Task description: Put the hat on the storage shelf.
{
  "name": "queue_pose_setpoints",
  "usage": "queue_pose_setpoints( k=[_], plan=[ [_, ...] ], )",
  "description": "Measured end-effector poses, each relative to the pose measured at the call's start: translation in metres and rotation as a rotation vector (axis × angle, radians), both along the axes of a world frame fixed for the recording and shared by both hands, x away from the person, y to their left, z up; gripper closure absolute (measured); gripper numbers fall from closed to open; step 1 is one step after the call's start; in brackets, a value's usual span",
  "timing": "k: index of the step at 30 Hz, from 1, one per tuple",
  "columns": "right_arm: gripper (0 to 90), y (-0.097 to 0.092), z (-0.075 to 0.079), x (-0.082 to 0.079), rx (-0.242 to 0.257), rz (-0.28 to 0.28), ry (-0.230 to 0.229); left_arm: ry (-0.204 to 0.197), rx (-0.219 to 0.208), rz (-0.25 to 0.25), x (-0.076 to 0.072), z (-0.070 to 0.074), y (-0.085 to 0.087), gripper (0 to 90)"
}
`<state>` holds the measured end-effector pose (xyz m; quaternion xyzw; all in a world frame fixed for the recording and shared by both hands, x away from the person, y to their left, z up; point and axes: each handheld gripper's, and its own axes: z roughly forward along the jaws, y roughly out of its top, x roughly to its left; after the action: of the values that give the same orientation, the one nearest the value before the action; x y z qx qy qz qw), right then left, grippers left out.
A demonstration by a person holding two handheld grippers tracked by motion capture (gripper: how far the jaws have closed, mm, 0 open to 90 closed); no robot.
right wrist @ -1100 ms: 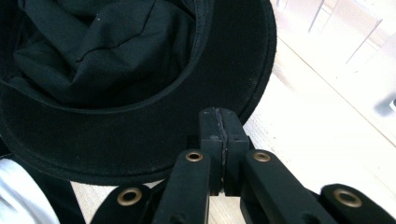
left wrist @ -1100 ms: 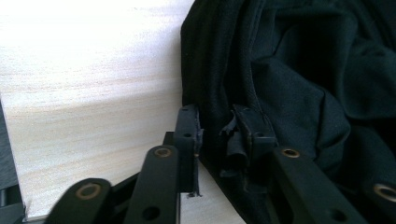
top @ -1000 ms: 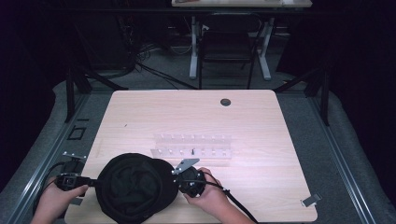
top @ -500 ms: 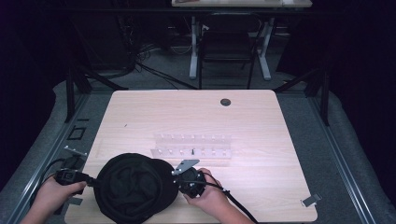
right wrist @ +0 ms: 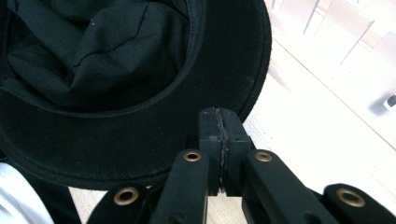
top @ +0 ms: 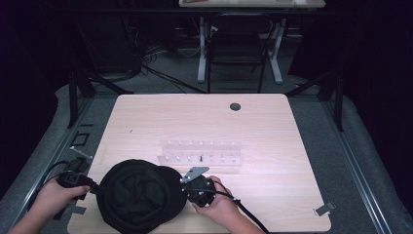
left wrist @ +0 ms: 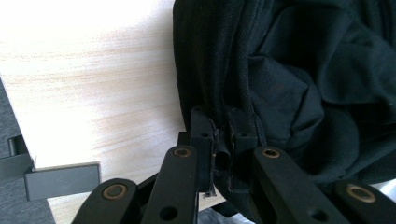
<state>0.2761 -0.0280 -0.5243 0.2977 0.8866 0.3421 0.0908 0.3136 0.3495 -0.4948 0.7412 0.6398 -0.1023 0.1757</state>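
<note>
We have a black, soft fabric hat with a stiffer flat brim [top: 139, 195] lying crown down at the near left corner of the pale wooden counter [top: 272, 122], its dark hollow facing up. It looks light and floppy: the crown cloth bunches into folds, so it should sag wherever we leave it unsupported, while the brim seems firm enough to keep its curve. We judge the edges to be the sensible places to take hold, one on each side, so that the hat stays spread between our hands.

Our left gripper [left wrist: 223, 142] is clamped on a gathered fold of the hat's edge, with a ridge of cloth pinched between the jaws. Our right gripper [right wrist: 223, 140] has its jaws pressed together at the outer edge of the brim; whether they nip the brim's rim itself we cannot tell. In the high view the left gripper [top: 73, 179] sits at the hat's left, and the right gripper [top: 199, 187] at its right.

Compared with a second ago, the left jaws have just been closing, with the hat's cloth between them. The left hand has drawn in closer to the hat. The hat and the clear plastic rack [top: 199, 153] beyond it lie where they were.
</note>
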Motion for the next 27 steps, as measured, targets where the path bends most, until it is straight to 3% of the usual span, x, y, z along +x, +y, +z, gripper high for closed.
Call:
queue_pose_setpoints(
  k=[2, 4, 10, 14, 21, 27],
  plan=[
    [88.5, -0.001, -0.001, 0.0, -0.001, -0.003, 0.003, 0.024, -0.023, 0.028, 0.0, 0.003, 0.002, 84.1],
    [88.1, -0.001, -0.001, 0.0, -0.004, -0.004, 0.005, 0.019, -0.031, 0.03, -0.001, 0.008, 0.001, 84.1],
    [87.3, -0.002, -0.004, 0.001, -0.012, -0.011, 0.008, 0.032, -0.029, 0.015, -0.003, 0.02, -0.003, 84.4],
    [86.6, -0.003, -0.005, 0.001, -0.02, -0.012, 0.011, 0.018, -0.025, 0.005, -0.003, 0.029, -0.007, 84.5],
    [83.1, -0.006, -0.007, 0.001, -0.021, -0.006, 0.02, 0.011, -0.101, 0.019, -0.001, 0.046, -0.009, 84.6],
    [81.2, -0.007, -0.008, -0.001, -0.019, -0.004, 0.022, -0.001, -0.121, 0.009, -0.001, 0.058, -0.015, 84.7]
  ],
)
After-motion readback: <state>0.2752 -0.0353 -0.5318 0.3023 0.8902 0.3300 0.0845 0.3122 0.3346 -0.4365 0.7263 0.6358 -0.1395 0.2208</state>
